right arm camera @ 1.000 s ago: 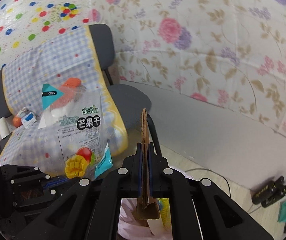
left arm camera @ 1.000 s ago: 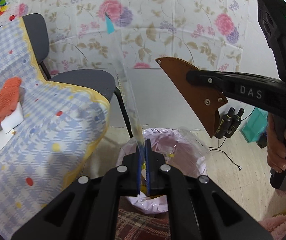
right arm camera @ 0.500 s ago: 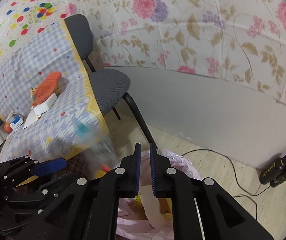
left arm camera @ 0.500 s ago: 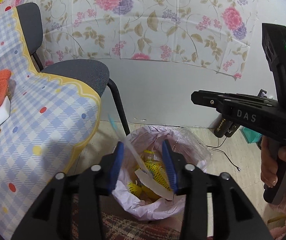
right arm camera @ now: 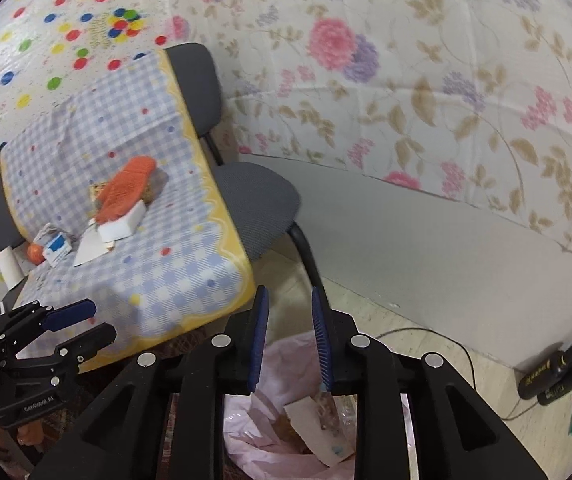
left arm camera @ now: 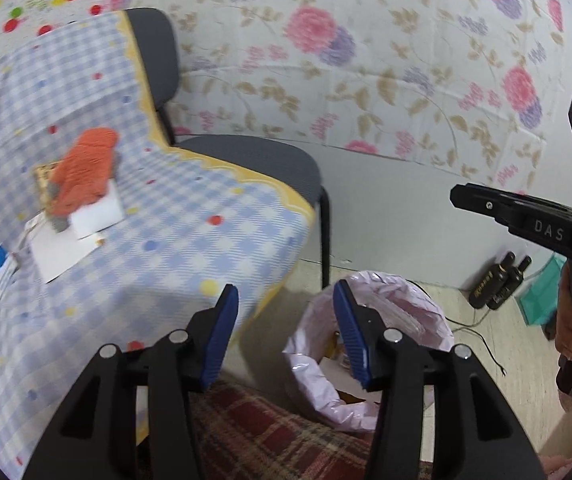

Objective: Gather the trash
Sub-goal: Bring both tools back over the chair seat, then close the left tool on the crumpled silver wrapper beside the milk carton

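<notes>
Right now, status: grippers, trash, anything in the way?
Left gripper open, empty. Right gripper open, empty. Trash bag below, holding scraps. Litter on table; nothing blocking.

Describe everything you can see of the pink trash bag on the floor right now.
The thin, crinkled pink plastic trash bag stands open-mouthed on the floor beside the grey chair leg, its rim folded outward, close to the checked tablecloth's hanging edge. Inside lie a clear wrapper, yellow scraps and a tan cardboard piece. The open left hand-held gripper and the open right hand-held gripper hover above it; neither touches it.
</notes>
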Demonstrator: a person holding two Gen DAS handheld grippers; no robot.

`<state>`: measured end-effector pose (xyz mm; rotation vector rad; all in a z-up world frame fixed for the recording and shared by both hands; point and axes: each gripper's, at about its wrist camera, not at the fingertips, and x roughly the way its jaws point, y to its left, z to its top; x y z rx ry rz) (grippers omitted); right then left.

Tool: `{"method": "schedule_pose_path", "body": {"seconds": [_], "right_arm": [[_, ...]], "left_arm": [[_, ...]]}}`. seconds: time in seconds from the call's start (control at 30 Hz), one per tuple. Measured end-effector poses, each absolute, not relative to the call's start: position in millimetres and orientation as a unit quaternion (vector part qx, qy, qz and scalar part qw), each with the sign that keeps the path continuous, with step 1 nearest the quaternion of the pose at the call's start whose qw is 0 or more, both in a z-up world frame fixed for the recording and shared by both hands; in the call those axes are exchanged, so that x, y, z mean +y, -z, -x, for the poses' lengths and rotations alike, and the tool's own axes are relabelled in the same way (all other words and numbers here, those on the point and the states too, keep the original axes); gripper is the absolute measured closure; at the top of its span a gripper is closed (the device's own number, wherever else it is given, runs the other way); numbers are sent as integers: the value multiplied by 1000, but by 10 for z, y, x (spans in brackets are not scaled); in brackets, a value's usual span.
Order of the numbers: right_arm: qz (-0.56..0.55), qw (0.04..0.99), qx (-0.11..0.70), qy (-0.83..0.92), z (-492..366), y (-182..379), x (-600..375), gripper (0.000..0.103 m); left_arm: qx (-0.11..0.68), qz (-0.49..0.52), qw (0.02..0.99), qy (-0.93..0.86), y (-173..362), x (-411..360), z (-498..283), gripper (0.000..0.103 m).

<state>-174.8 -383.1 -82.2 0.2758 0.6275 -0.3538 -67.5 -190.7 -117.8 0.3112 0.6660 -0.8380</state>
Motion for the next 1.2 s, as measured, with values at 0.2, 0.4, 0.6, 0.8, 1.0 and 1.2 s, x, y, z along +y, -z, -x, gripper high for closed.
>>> {"method": "schedule_pose_path", "body": {"seconds": [0.2,0.4,0.6,0.8,1.0,1.2], "right_arm": [[-107,939,300,127,1329,681,-3506,78],[-89,949,295,70,800,554,-3130,78],[-63,955,288,15,302,422,-2706,78],[-36,956,291,-4,-66,444,-2470,68],[-32,952,304,-5,-483,484,-2404,60],[-32,952,304,-15,-860,446,-2308,59]], "left_arm": [[308,-121,881,338,1006,-1448,475,53],[306,-100,908,267,861,-943,251,48],[295,-88,933,188,809,-507,3,40],[292,-70,944,136,801,-118,-353,37],[294,-63,948,107,797,146,-793,35],[300,-48,949,87,786,345,-1283,35]]}}
